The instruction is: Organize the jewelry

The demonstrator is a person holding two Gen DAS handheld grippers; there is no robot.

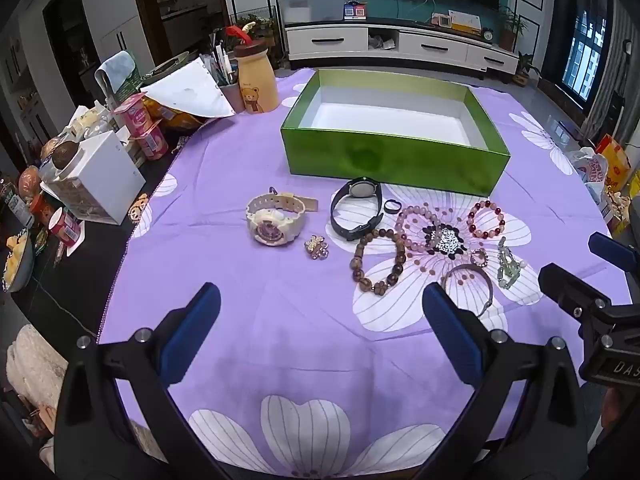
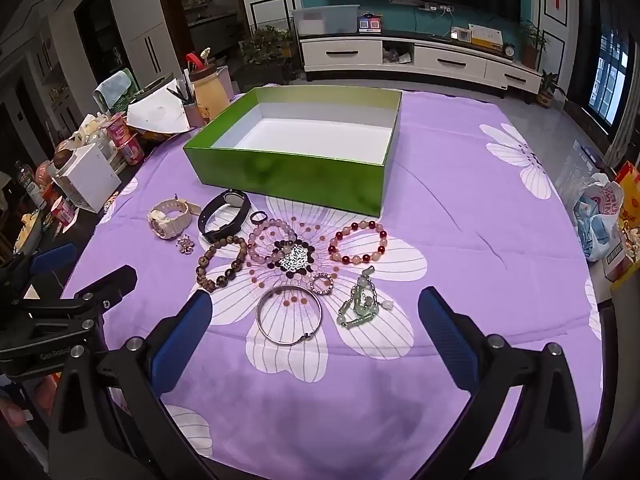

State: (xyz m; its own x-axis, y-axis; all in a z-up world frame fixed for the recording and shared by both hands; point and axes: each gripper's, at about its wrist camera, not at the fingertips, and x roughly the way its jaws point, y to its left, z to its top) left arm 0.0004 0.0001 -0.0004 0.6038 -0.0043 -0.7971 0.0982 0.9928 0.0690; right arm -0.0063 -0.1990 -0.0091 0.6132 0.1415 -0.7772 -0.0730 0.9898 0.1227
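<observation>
The green box stands open on the purple-clothed bench, well beyond both pairs of fingers. The jewelry lies between box and fingers: a cream watch ahead of the left gripper, a silver bangle just ahead of the right gripper. Both pairs of fingers are spread wide, pinching nothing.

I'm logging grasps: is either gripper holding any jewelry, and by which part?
Nothing is held: the left gripper and right gripper are both open and empty.

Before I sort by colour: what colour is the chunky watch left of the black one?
Cream chunky watch with a pinkish dial, clearest in the left wrist view.
</observation>
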